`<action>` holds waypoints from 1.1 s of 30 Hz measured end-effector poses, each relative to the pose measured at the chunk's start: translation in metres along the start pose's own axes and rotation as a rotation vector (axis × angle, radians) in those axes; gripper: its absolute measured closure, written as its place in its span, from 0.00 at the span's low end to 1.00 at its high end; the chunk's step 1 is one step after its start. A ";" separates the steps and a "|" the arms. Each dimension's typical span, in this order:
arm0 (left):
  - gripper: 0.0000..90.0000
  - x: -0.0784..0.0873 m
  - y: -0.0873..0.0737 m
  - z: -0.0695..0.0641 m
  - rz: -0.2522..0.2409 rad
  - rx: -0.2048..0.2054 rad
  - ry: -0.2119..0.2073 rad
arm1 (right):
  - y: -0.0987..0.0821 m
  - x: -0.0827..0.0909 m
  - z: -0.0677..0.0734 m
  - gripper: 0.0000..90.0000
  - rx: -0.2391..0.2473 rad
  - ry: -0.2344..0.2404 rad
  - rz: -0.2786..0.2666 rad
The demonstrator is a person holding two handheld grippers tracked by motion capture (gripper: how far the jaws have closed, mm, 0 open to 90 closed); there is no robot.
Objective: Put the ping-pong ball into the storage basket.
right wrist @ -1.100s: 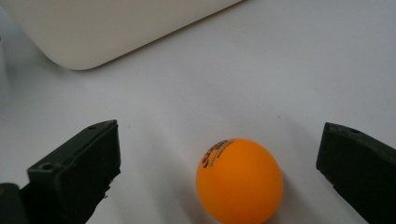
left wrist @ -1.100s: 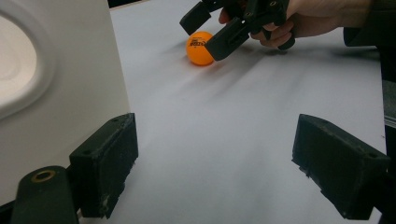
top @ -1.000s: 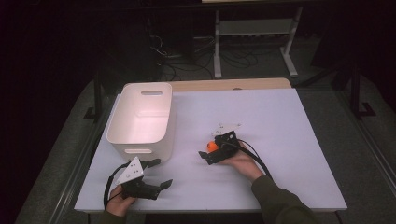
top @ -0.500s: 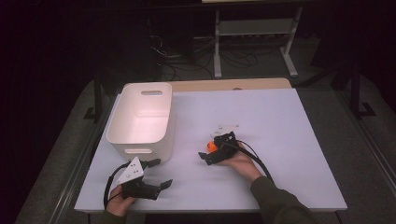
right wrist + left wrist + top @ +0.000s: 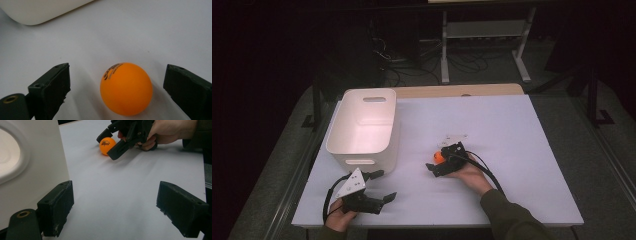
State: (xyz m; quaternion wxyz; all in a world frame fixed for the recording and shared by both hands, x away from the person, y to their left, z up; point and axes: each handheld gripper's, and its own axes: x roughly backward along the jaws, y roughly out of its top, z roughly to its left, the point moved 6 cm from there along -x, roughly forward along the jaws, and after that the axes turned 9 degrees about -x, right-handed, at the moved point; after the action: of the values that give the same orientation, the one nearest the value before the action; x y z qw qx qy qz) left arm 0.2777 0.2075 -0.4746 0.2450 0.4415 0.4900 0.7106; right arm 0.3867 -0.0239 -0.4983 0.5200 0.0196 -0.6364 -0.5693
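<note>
The white bin [image 5: 364,127] stands on the worktop [image 5: 522,130]; right of it, the right gripper [image 5: 441,161] straddles the orange ball [image 5: 126,88], its jaws just closing but not yet touching. The left gripper [image 5: 379,185], near the bin's front corner, gapes empty. An off-centre squeeze could squirt the ball away across the smooth worktop.

Quick count: one orange ball [image 5: 126,89] around 4 o'clock of the one white bin [image 5: 364,125], one white table [image 5: 512,125] under it all, and two grippers (one per hand) at 6 o'clock.

Right hand-held gripper [image 5: 439,162] closing (jaws apart).
</note>
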 end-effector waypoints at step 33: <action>0.16 0.000 0.000 0.000 -0.001 0.002 0.004 | -0.002 0.002 -0.001 0.37 0.002 -0.017 -0.010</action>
State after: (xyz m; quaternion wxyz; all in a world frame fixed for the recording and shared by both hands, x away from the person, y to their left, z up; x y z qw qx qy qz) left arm 0.2776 0.2076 -0.4745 0.2439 0.4400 0.4916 0.7108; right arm 0.3851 -0.0270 -0.4986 0.5117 0.0183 -0.6413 -0.5715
